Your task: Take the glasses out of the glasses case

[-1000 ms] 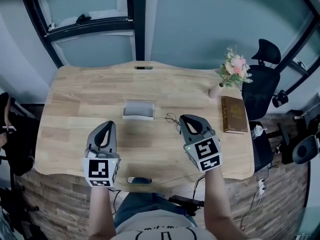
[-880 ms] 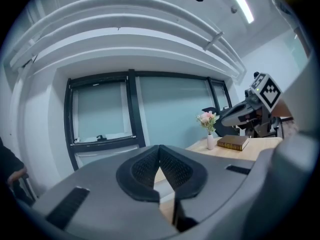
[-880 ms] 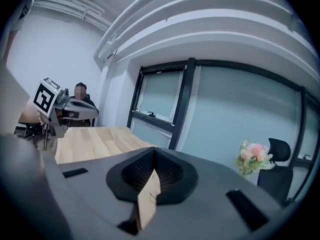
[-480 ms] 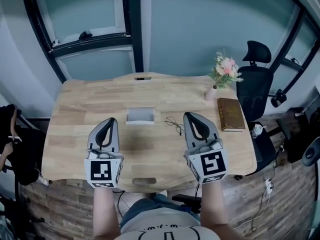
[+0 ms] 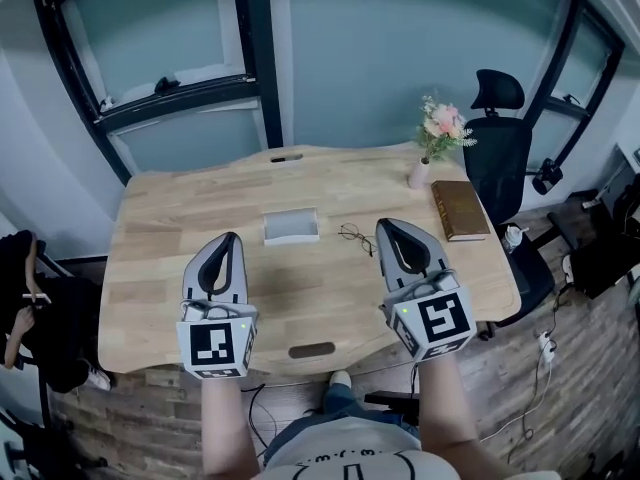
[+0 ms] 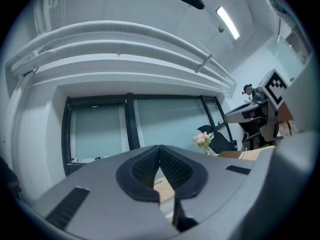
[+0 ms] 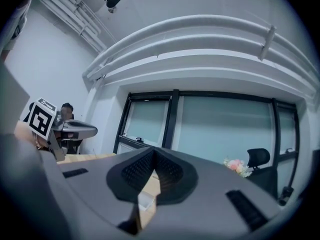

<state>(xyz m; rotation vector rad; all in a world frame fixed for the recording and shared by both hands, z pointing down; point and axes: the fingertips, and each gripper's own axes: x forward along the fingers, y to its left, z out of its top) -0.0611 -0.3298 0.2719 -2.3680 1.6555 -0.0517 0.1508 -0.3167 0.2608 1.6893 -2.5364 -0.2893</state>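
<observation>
Glasses [image 5: 355, 235], where are they? (desk editor)

On the bare wood of the table [image 5: 170, 218], thin-framed, out of the case [image 5: 291, 225]. The case is a pale box just to their left, apart from them. (photographer)

And the two tools?

Both are held above the near half of the table, pointing away from the person. The right gripper [image 5: 388, 226] is just beside the glasses, on their right, and not touching them. The left gripper [image 5: 231, 238] is nearer the front edge than the case, to its left, and well apart from the right one.

Are they holding anything?

No. In the left gripper view the ribbed pads [image 6: 172, 166] meet at the tip with nothing between them. The right gripper view shows the same: pads [image 7: 167, 170] closed together and empty. Each view also catches the other tool's marker cube off to one side.

What else is in the frame?

A brown book [image 5: 459, 209] lies near the right edge. A small vase of pink flowers [image 5: 437, 128] stands behind it, at the back corner. A black office chair [image 5: 500, 158] stands beyond that corner. Dark-framed windows [image 5: 250, 58] run behind the table.
</observation>
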